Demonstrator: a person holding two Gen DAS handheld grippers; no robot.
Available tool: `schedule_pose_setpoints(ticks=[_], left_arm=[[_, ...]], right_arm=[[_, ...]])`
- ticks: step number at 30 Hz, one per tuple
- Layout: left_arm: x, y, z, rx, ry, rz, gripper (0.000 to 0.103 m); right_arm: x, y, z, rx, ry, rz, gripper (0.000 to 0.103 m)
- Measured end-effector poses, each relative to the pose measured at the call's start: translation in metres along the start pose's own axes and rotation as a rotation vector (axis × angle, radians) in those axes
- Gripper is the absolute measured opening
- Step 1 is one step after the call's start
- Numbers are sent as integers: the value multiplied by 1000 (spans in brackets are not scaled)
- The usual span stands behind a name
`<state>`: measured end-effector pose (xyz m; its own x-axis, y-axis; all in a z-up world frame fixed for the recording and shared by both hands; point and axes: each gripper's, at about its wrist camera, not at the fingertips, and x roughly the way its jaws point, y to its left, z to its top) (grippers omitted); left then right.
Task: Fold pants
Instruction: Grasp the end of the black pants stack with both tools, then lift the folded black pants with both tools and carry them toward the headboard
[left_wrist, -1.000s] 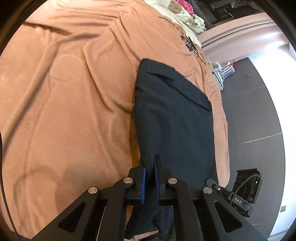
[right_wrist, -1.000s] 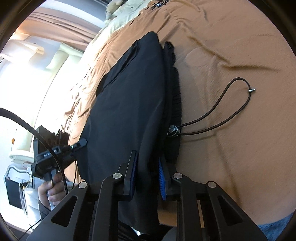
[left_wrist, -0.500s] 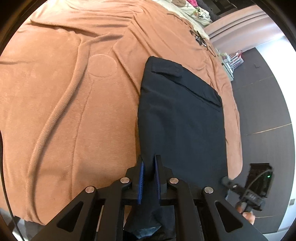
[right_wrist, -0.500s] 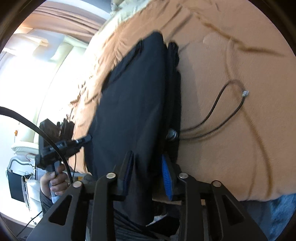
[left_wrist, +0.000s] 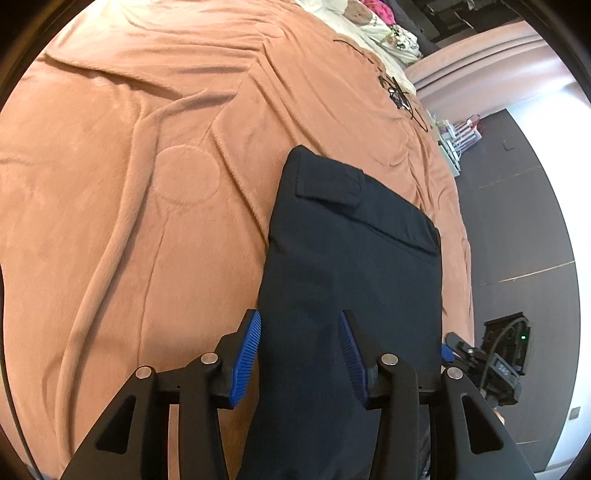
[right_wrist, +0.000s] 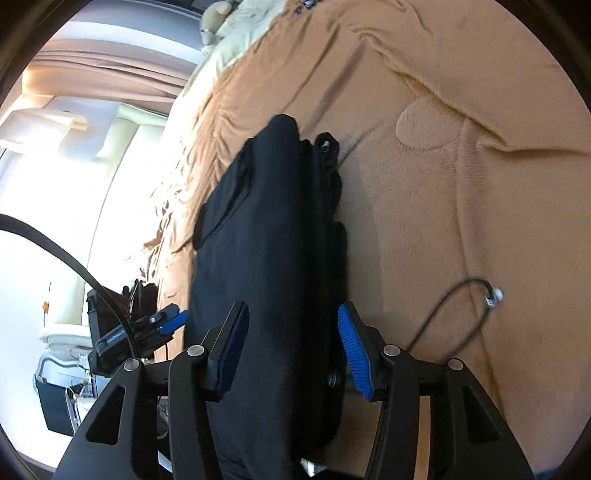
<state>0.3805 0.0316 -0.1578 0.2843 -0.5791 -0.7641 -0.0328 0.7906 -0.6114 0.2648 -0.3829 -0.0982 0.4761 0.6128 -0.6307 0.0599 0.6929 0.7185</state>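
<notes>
Dark navy pants (left_wrist: 351, 266) lie folded lengthwise on an orange-brown bedspread (left_wrist: 147, 184), with a pocket flap at the far end. My left gripper (left_wrist: 300, 352) is open, its blue pads on either side of the near end of the pants. In the right wrist view the pants (right_wrist: 266, 240) lie as a long dark strip with the waistband edge on the right. My right gripper (right_wrist: 291, 350) is open, its jaws astride the near end. Each gripper shows in the other's view: the right one (left_wrist: 452, 349) and the left one (right_wrist: 168, 321).
A black drawstring cord (right_wrist: 443, 314) with a metal tip lies on the bedspread right of the pants. Pillows and clothes (left_wrist: 384, 26) sit at the bed's far end. Dark floor (left_wrist: 517, 240) lies beyond the bed's right edge. A bright window (right_wrist: 55, 166) is at left.
Both grippers were shut on the near end of the pants and have opened, letting the fabric go. The pants now lie flat on the bed.
</notes>
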Motion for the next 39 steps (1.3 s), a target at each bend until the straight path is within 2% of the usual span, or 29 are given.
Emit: schedule_pose_setpoints(ticks=[6,17,20,23,28,30,39], left_arm=[[15,3,21,-10,11,-9,46],[49,11,54,-28,47,-43,46],[54,10,58,-30,45,-65,38],[47,6,59,-10,27,-77,29],[28,0,55,20,-15,-101,19],[19,-3,53,30,-33,-137,17],[-31,-20,37,79,-140,-183,13]], right_arm=[[30,-1,16,11,50,-23,48],[56,4,48,-16,92,17,48],[51,2,46,-36,92,21,38],[46,15,39,-78,62,31,27],[41,32,31,-129,20,60,22],[40,38,27,-154,6,72,21],[31,73,7,-257,-52,108,18]])
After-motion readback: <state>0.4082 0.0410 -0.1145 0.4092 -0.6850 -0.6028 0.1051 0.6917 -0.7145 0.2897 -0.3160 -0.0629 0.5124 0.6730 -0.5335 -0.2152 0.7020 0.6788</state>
